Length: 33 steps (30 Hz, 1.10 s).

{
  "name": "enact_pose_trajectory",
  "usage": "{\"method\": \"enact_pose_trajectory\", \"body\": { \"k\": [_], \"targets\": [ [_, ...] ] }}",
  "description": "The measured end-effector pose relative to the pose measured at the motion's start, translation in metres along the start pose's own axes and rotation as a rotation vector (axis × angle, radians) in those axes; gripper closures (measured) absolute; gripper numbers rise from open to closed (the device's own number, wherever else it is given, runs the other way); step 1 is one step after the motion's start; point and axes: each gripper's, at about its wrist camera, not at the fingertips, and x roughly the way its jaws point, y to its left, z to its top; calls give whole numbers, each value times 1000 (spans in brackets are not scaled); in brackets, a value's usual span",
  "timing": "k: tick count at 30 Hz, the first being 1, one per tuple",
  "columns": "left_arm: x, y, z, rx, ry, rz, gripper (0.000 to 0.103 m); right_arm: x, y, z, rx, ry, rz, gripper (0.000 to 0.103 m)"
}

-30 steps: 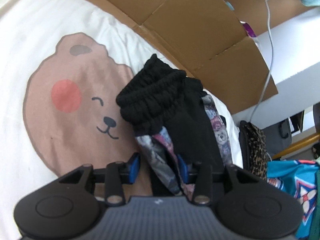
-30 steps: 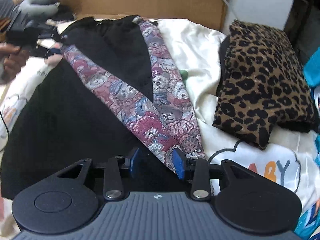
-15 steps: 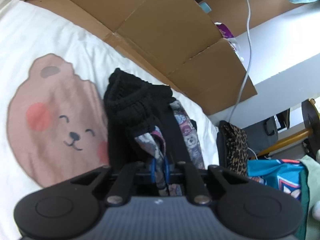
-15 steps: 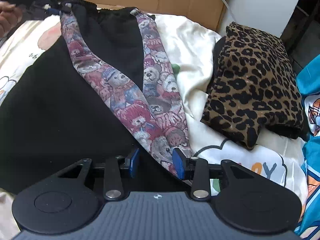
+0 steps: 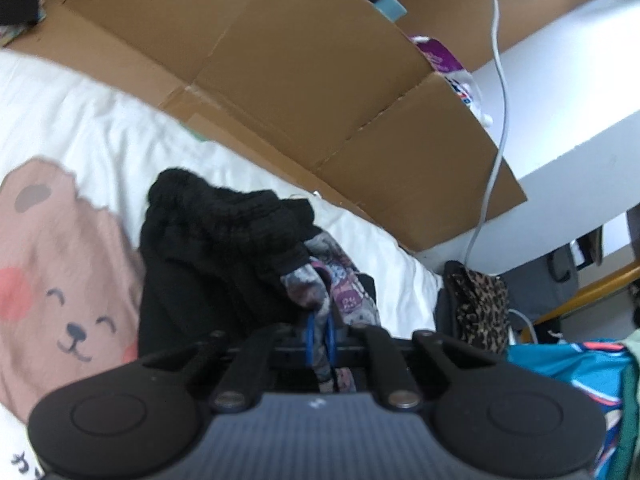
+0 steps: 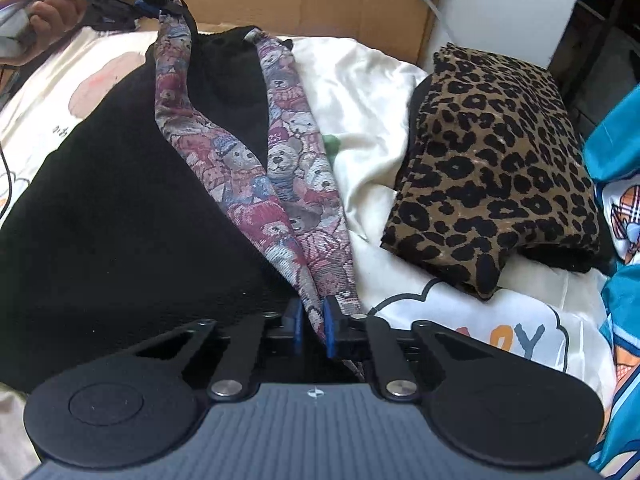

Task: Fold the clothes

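Observation:
A black garment (image 6: 120, 216) with a bear-patterned fabric trim (image 6: 248, 184) lies on a white bedsheet. In the right wrist view my right gripper (image 6: 311, 326) is shut on the near end of the trim. The left gripper (image 5: 319, 334) is shut on the far end of the same trim (image 5: 320, 300), beside the garment's bunched black knit edge (image 5: 224, 220). From the right wrist view the left gripper (image 6: 146, 2) shows at the top left, held in a person's hand (image 6: 44, 0), with the trim lifted off the bed.
A folded leopard-print cloth (image 6: 496, 168) lies to the right on the sheet. Flattened cardboard (image 5: 312, 80) leans along the bed's far edge, with a white cable (image 5: 496, 120) hanging over it. Blue patterned fabric (image 6: 616, 208) sits at the far right. The sheet has a bear print (image 5: 60, 280).
Both grippers went from open to shut on the bear-patterned trim, the left first, then the right. The left one has lifted its end up and away from the bed.

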Motion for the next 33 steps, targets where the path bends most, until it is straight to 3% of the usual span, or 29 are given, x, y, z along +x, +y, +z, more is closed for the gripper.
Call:
{"method": "enact_pose_trajectory", "body": {
  "k": [2,11,21,27,33],
  "targets": [
    [9,-10,5,24,6,23,96,1,-4,-2,25,-3,6,96],
    [60,-42,26,92,25,164,96,13,-35,-16,214,-12,34,97],
    [121,-73,37,173,73,341,96,15,-47,-26,287,-41,79,97],
    [139,-86,35,202,74,408,97,14,-55,-31,316,-38,112,100],
    [145,-97,38,195,65,401,97,13,-58,-34,314,-33,125,102]
  ]
}}
